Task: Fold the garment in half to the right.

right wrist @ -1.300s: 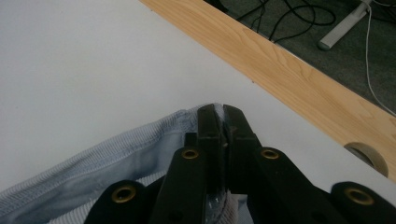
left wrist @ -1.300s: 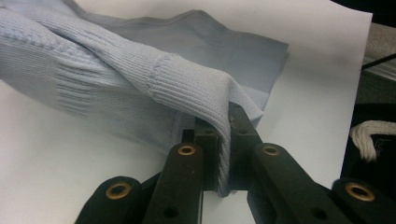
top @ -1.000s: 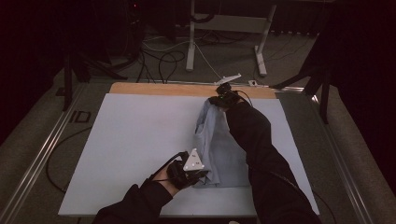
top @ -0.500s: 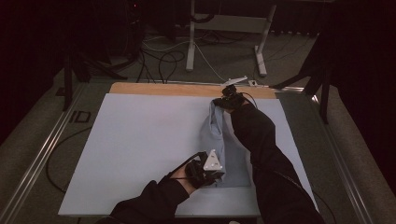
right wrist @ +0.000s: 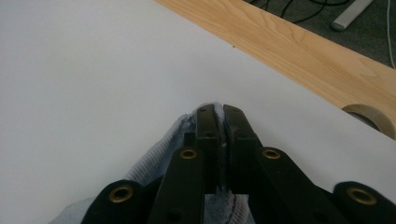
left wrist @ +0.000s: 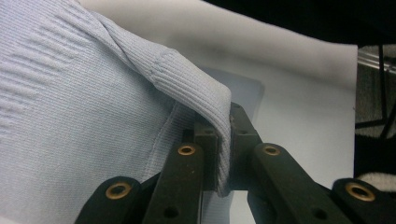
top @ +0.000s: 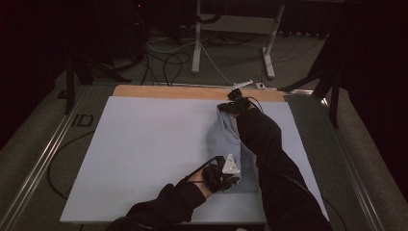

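A pale blue knitted garment lies folded on the white table cover, right of the middle. My left gripper is shut on its near edge; the ribbed hem runs down between the two black jaws. My right gripper holds the garment's far end near the wooden strip, jaws shut with blue knit pinched between them. My right forearm in a dark sleeve crosses over the garment's right side and hides it.
A bare wooden strip runs along the table's far edge, with a roll of tape on it. Cables and a metal stand's legs lie on the floor behind. Wide open cover spreads to the left of the garment.
My left gripper has carried the near edge of the garment to the right, folding it narrower. The right gripper has stayed at the far end, sinking slightly.
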`<act>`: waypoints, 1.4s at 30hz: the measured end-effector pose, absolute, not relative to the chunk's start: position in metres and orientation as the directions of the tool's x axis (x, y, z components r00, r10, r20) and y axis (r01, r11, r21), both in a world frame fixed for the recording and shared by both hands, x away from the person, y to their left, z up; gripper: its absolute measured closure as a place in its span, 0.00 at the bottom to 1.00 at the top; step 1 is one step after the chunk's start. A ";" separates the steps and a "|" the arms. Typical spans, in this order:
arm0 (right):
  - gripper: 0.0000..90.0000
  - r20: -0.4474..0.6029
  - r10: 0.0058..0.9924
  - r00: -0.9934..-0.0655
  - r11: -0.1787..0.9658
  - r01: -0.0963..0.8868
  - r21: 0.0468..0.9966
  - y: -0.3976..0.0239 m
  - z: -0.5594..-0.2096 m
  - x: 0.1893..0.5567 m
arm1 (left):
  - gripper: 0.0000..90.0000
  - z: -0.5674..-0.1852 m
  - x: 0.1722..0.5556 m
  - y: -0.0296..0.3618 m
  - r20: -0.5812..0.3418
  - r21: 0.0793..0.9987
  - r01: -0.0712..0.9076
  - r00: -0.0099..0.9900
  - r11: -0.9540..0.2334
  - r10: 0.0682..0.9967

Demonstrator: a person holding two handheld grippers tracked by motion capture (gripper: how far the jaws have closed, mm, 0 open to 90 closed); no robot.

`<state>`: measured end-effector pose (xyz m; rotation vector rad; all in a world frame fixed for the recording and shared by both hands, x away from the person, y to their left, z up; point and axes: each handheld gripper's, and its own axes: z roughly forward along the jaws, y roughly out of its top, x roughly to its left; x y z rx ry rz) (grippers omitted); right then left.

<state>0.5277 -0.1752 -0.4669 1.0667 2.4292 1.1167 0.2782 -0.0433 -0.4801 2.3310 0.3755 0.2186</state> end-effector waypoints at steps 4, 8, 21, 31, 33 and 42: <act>0.91 0.065 0.716 -0.695 0.436 0.518 0.736 -0.176 -0.470 0.528 | 0.97 -0.483 0.284 -0.049 0.034 0.707 0.206 0.946 -0.677 0.323; 0.88 0.060 0.721 -0.690 0.439 0.523 0.731 -0.181 -0.472 0.529 | 0.97 -0.484 0.286 -0.055 0.039 0.701 0.200 0.948 -0.685 0.316; 0.32 0.129 0.744 -0.656 0.371 0.566 0.736 -0.217 -0.457 0.522 | 0.93 -0.489 0.293 -0.070 -0.010 0.697 0.219 0.955 -0.683 0.297; 0.18 0.158 0.716 -0.679 0.356 0.551 0.755 -0.226 -0.451 0.507 | 0.57 -0.484 0.284 -0.076 -0.020 0.733 0.181 0.969 -0.655 0.246; 0.18 0.152 0.713 -0.685 0.364 0.546 0.755 -0.226 -0.450 0.504 | 0.53 -0.480 0.285 -0.073 -0.018 0.740 0.177 0.970 -0.649 0.244; 0.16 0.144 0.703 -0.697 0.370 0.531 0.762 -0.226 -0.451 0.493 | 0.33 -0.470 0.284 -0.056 -0.076 0.793 0.203 0.969 -0.575 0.237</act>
